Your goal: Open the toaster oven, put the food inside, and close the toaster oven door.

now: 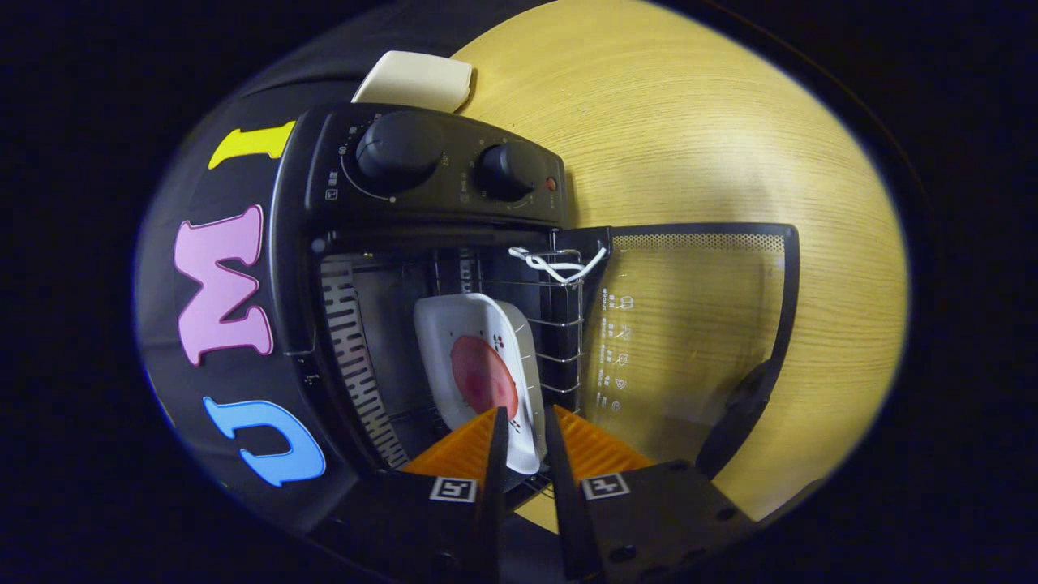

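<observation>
Bright, sharp center; fisheye bends edges; oven interior shadowed.

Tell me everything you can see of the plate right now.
The plate is white, squarish with rounded corners and a raised rim, and looks like ceramic or plastic. A round pinkish-red slice of food lies on it, with small dark specks nearby. It sits partly inside the open oven on the wire rack, its near edge sticking out between the fingers of the claw, which close narrowly on that edge. Whether both fingers press it is unclear.
</observation>
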`<state>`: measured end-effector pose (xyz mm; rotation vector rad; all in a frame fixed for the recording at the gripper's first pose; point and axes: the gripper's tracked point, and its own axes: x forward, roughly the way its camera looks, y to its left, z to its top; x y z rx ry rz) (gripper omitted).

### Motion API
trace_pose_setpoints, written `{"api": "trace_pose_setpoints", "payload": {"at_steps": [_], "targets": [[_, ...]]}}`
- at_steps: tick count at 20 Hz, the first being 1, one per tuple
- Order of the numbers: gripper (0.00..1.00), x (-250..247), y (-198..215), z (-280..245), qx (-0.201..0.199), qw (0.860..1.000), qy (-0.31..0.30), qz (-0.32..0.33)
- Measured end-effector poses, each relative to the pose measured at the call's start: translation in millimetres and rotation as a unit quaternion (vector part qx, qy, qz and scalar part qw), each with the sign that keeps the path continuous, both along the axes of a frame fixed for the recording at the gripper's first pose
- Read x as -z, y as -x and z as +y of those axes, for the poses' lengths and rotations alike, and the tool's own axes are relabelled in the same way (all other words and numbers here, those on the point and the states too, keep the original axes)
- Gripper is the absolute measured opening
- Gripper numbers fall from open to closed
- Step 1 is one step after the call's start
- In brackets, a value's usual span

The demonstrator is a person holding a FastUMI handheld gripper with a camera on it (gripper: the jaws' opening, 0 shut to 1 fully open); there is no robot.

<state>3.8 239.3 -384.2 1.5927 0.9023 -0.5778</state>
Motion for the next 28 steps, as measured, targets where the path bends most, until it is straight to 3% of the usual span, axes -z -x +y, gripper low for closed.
{"api": "trace_pose_setpoints", "payload": {"at_steps": [1, 2, 3, 4, 5, 8, 11, 13, 18, 21, 23, 28], "targets": [[0.53, -2.4, 3.1, -0.3, -0.005, 1.0, -0.003, -0.004], [0.64, -7.3, 5.5, -2.7, -0.011, 1.0, -0.002, -0.009], [0.84, -10.0, 8.9, -7.3, -0.02, 1.0, 0.003, -0.014], [0.91, -13.9, 11.8, -10.4, -0.033, 0.999, 0.011, -0.02], [0.97, -19.5, 16.1, -15.8, -0.048, 0.998, 0.024, -0.027], [0.97, -39.1, 29.8, -28.8, -0.115, 0.99, 0.065, -0.049], [0.98, -57.4, 50.3, -32.8, -0.213, 0.969, 0.106, -0.07], [0.98, -65.6, 64.6, -35.9, -0.286, 0.943, 0.147, -0.089], [0.98, -80.0, 103.3, -43.1, -0.449, 0.835, 0.283, -0.148], [0.99, -67.6, 135.1, -33.1, -0.517, 0.786, 0.306, -0.144], [0.99, -53.5, 154.1, -26.9, -0.553, 0.761, 0.313, -0.131], [0.99, -8.3, 182.5, -14.5, -0.606, 0.724, 0.316, -0.092]]}}
